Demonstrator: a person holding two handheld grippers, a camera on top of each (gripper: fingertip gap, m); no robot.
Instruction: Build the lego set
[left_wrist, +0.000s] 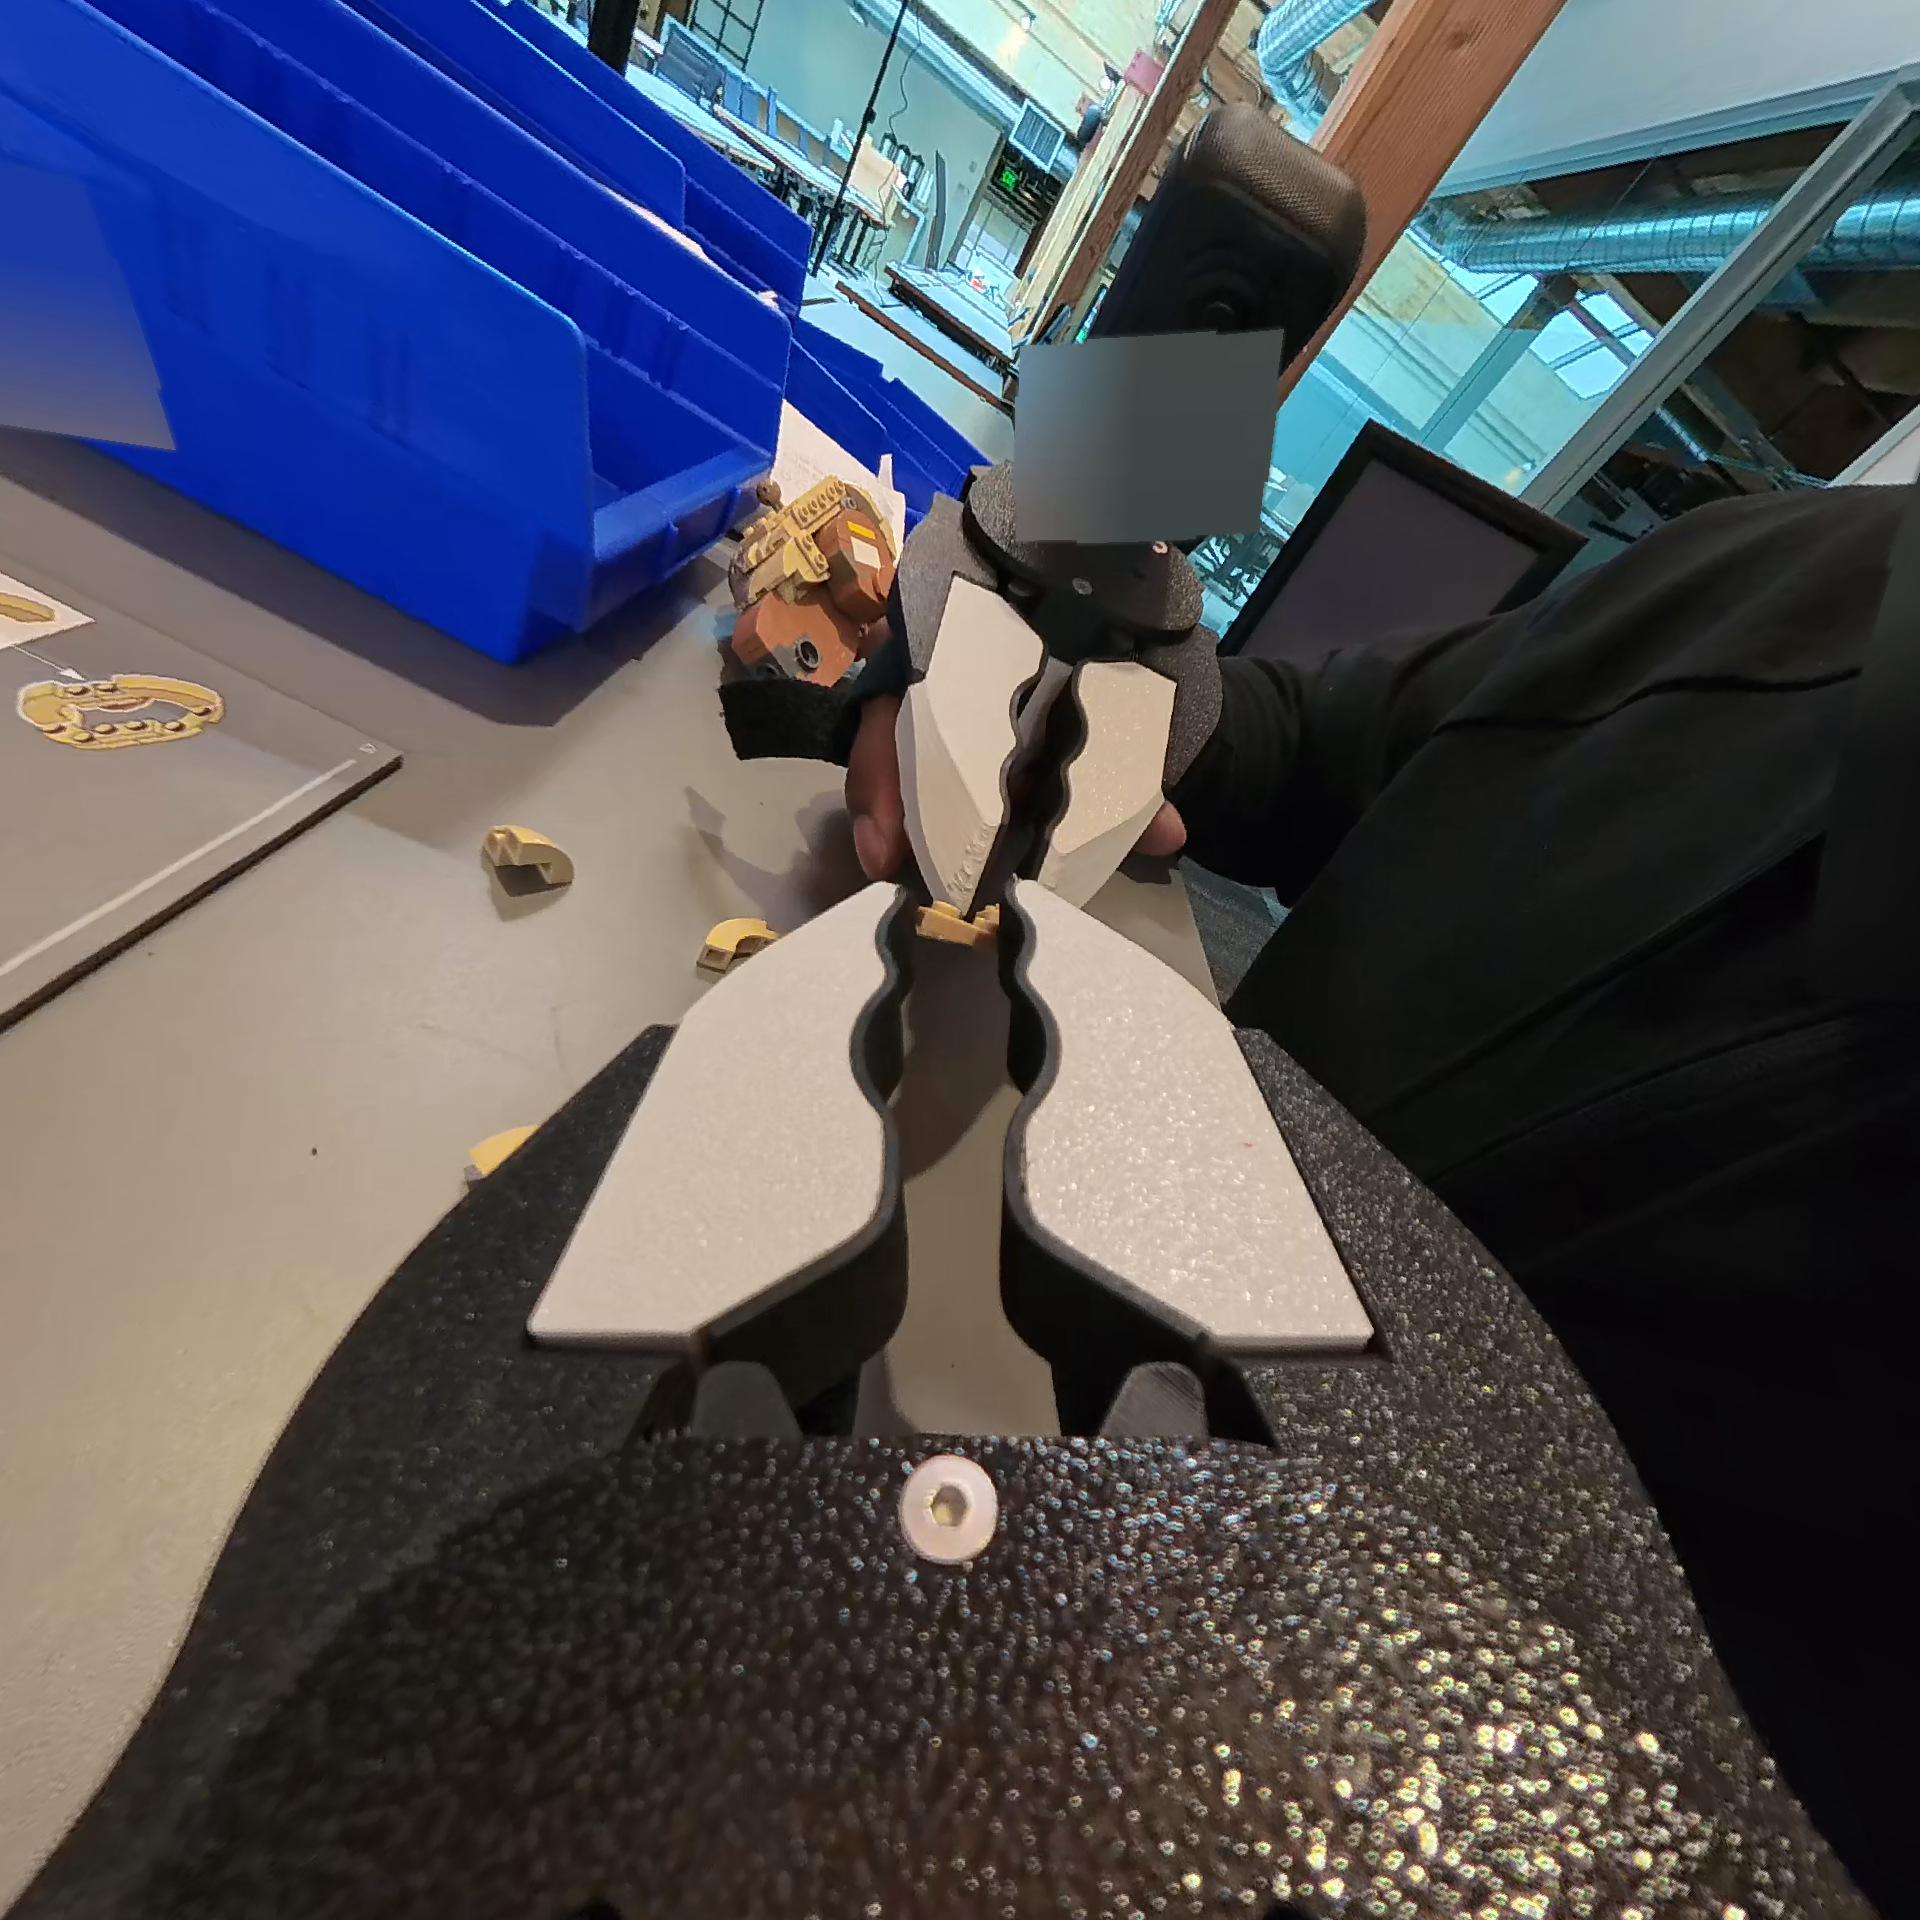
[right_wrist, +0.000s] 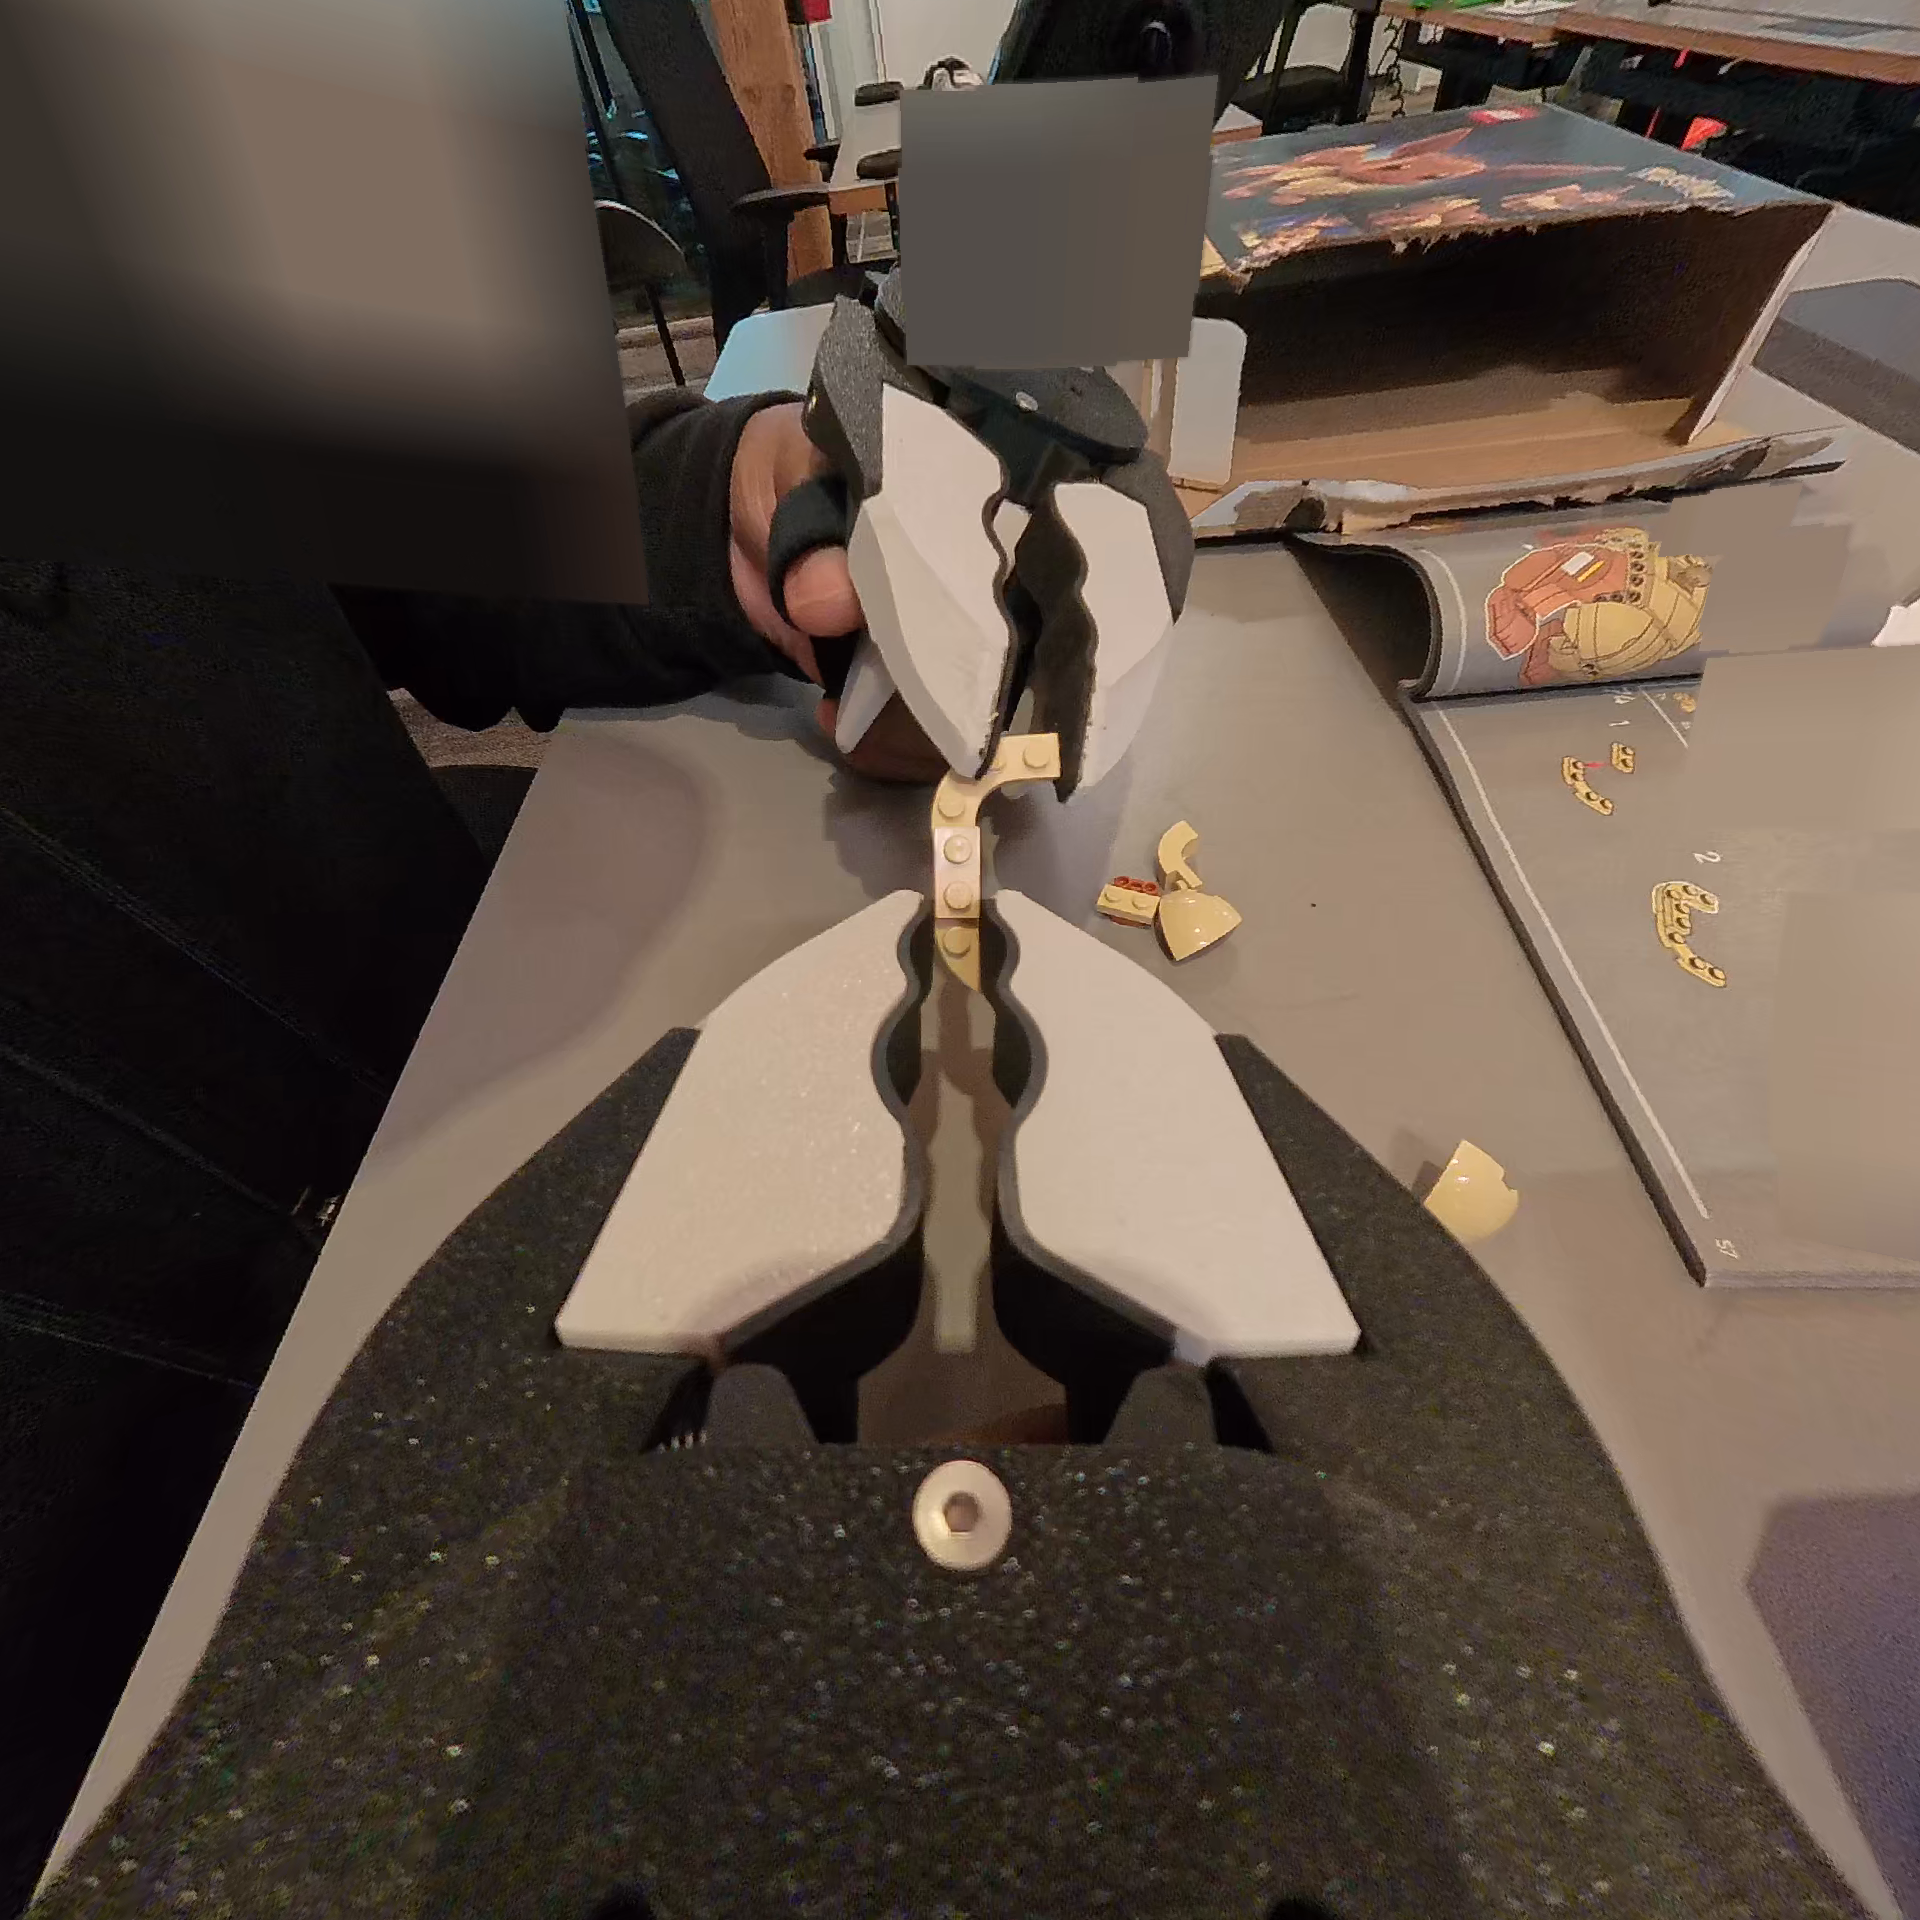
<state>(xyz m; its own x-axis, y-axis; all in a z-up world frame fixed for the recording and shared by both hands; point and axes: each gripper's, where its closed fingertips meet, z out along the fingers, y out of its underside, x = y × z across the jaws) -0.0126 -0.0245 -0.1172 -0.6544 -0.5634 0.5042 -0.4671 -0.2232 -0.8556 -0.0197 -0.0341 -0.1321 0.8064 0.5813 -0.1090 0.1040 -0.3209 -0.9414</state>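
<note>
A thin tan plate assembly (right_wrist: 958, 862) with studs, made of curved and straight pieces, is held in the air between both grippers above the grey table (right_wrist: 675, 935). My right gripper (right_wrist: 961, 930) is shut on its near end. My left gripper (right_wrist: 1023, 764) faces it and is shut on the curved far end. In the left wrist view the tan assembly (left_wrist: 956, 923) shows end-on between my left gripper's (left_wrist: 951, 914) fingertips, with the right gripper (left_wrist: 987, 883) pointing down onto it from behind.
Blue bins (left_wrist: 416, 364) and a brown-and-tan brick model (left_wrist: 810, 582) stand at the back. An open instruction booklet (right_wrist: 1714, 935) and a torn cardboard box (right_wrist: 1507, 260) lie to the right. Loose tan pieces (right_wrist: 1195, 914) (left_wrist: 528, 857) and a dome piece (right_wrist: 1470, 1190) lie on the table. My left and right fingertips are right by each other. About 20 cm separates my right fingertips from the brown-and-tan brick model (left_wrist: 810, 582).
</note>
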